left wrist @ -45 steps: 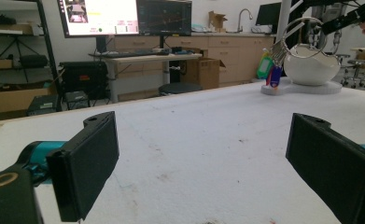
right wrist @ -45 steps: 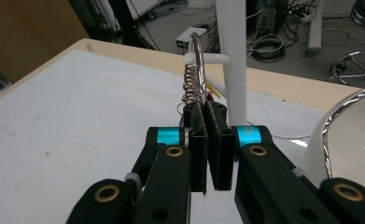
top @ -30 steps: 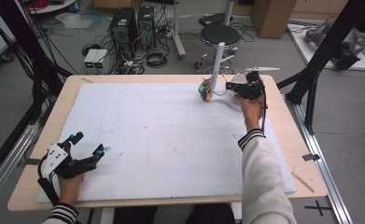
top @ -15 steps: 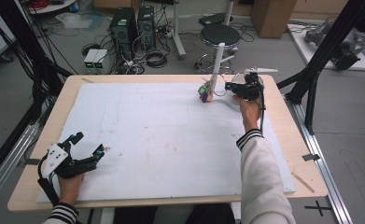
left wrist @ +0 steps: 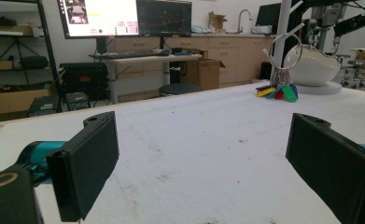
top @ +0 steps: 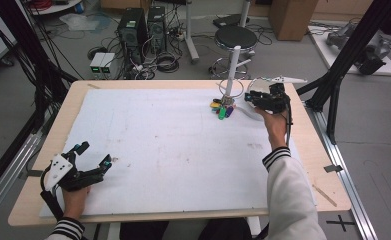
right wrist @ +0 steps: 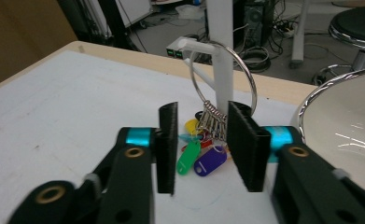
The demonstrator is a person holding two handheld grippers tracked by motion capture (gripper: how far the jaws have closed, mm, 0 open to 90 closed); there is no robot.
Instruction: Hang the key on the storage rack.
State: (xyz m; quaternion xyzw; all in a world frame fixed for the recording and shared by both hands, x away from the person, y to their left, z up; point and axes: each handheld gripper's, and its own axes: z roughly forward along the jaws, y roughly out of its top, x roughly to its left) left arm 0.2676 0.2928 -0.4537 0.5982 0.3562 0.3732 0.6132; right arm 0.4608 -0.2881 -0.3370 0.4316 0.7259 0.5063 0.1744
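Note:
A large metal key ring (right wrist: pixel 252 88) hangs on the peg (right wrist: pixel 196 45) of a white stand (right wrist: pixel 220 51) at the table's far right. Its coloured tags (right wrist: pixel 188 158) rest on the mat at the stand's foot (top: pixel 222 109). My right gripper (right wrist: pixel 201 116) is level with the bunch, just right of it (top: pixel 247 98). Its jaws have just been opening. The small rings show in the gap, and neither pad touches them. My left gripper (top: pixel 95 153) rests open on the near left of the mat, nothing between its pads (left wrist: pixel 203 123). It looks across at the ring (left wrist: pixel 272 51) and tags (left wrist: pixel 278 91).
A white bowl (right wrist: pixel 343 121) stands right beside the stand, under my right hand (top: pixel 255 111), and shows far off in the left gripper view (left wrist: pixel 313 67). The white mat (top: pixel 173 145) covers most of the wooden table (top: pixel 323 170).
My right gripper's jaws have parted and let go of the key ring. The tag bunch has sunk from beside the stand's post to the mat. The left gripper has stayed put.

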